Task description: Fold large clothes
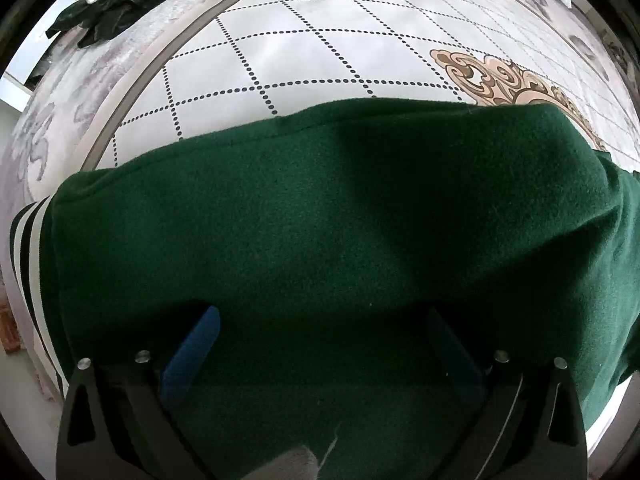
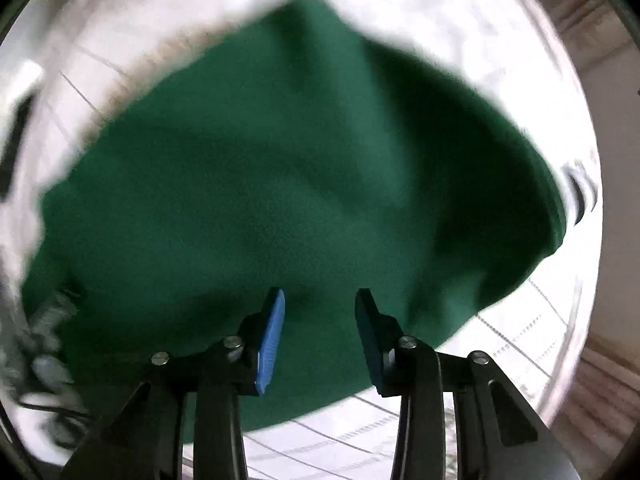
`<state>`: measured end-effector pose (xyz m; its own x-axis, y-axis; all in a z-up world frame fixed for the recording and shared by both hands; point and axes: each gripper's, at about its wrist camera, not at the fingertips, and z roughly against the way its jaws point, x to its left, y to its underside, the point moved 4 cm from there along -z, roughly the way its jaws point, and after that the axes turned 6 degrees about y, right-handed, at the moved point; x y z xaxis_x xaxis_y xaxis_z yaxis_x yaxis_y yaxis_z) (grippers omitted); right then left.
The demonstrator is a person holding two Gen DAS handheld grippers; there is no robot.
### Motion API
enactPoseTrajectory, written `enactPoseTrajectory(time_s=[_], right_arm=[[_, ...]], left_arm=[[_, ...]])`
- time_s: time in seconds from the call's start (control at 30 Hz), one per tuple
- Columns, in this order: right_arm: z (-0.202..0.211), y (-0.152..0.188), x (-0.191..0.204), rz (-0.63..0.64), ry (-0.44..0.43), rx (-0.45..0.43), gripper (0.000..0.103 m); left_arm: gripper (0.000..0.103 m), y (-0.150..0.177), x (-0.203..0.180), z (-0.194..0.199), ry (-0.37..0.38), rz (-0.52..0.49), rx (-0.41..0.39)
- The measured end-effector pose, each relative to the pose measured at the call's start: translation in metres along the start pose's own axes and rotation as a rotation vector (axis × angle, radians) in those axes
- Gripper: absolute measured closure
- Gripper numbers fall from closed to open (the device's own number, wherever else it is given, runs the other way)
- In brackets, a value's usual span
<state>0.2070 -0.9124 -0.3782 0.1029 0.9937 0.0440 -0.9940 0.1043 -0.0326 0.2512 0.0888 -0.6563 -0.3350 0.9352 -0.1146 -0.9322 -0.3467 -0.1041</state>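
Observation:
A dark green fleece garment (image 1: 320, 208) lies spread on a white round table (image 1: 280, 52) with a dotted grid. Its striped black-and-white cuff (image 1: 28, 232) shows at the left edge. My left gripper (image 1: 320, 336) points down just above the cloth, its blue pads (image 1: 200, 336) wide apart and nothing pinched between them. In the blurred right wrist view the same green garment (image 2: 300, 168) fills the middle. My right gripper (image 2: 320, 320) hovers over it with a plain gap between its fingers (image 2: 274, 328), open, no fabric held.
The table's grey rim (image 1: 152, 72) curves across the upper left. A tan ornamental print (image 1: 512, 80) marks the tabletop at the right. Dark clothing (image 1: 104, 12) lies on a pale patterned carpet (image 1: 52, 120) beyond the rim.

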Motion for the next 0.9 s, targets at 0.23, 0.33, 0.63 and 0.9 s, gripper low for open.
enactPoseTrajectory(time_s=[0.23, 0.33, 0.63, 0.9], right_arm=[[-0.053, -0.023, 0.066, 0.185, 0.044, 0.042, 0.066], [-0.054, -0.038, 0.063, 0.148, 0.049, 0.096, 0.067], [-0.025, -0.064, 0.095, 0.183, -0.007, 0.050, 0.072], [0.022, -0.096, 0.060, 0.132, 0.045, -0.039, 0.070]], left_arm=[[0.000, 0.003, -0.004, 0.004, -0.007, -0.007, 0.005], [0.000, 0.000, -0.006, 0.003, -0.009, -0.006, 0.011], [0.000, -0.010, -0.007, 0.000, -0.002, -0.027, 0.034], [0.000, -0.037, -0.024, 0.043, -0.022, -0.053, -0.049]])
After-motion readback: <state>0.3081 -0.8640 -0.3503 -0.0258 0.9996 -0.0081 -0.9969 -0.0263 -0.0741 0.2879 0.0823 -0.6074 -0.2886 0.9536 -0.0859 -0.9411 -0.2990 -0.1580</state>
